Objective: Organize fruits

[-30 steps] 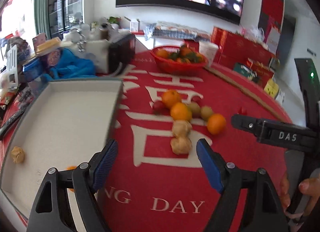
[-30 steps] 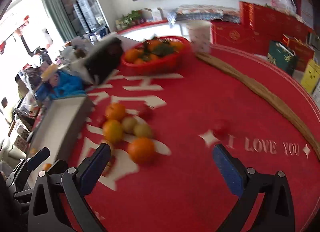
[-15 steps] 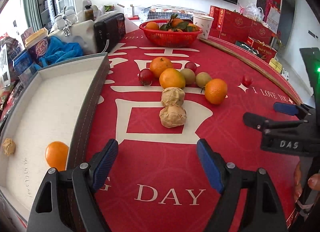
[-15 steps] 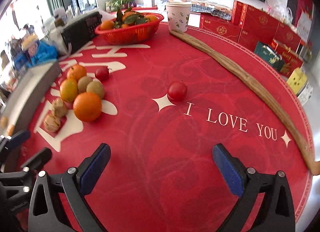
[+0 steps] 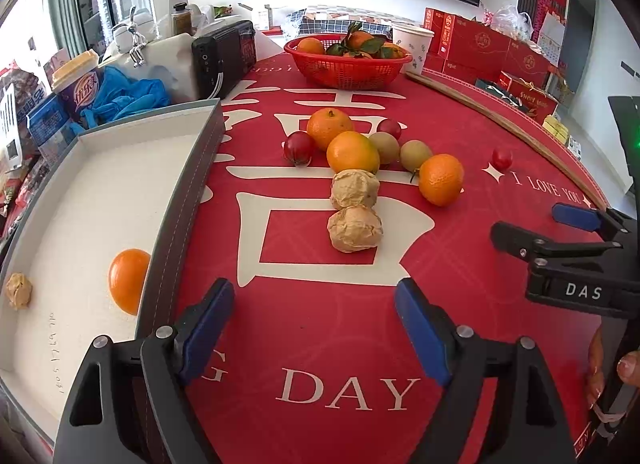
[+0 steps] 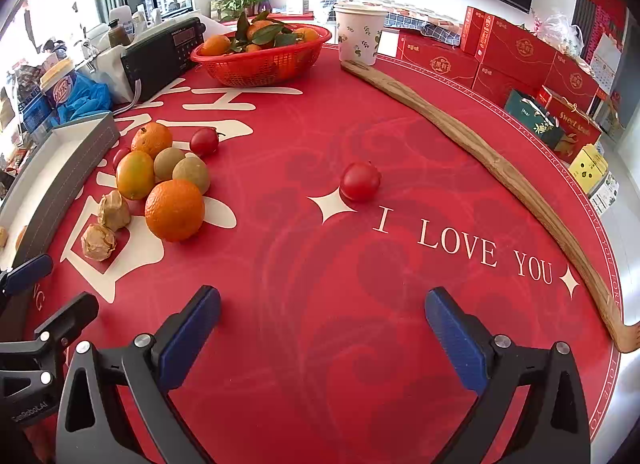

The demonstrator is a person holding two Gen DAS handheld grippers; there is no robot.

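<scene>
I keep the left gripper (image 5: 314,328) and the right gripper (image 6: 322,334) wide and empty, and I judge the near paper-wrapped fruit (image 5: 355,229), right of the tray (image 5: 182,200), light and crushable, best pinched gently across its middle.

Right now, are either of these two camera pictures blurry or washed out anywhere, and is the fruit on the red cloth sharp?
Left wrist view: fruit is sharp, down to the wrinkles on the paper-wrapped ball; fisheye bends the tray wall; the window at the left edge is bright. Right wrist view: the lone tomato and big orange are crisp; the window top left is blown out white; corners go dark.
</scene>
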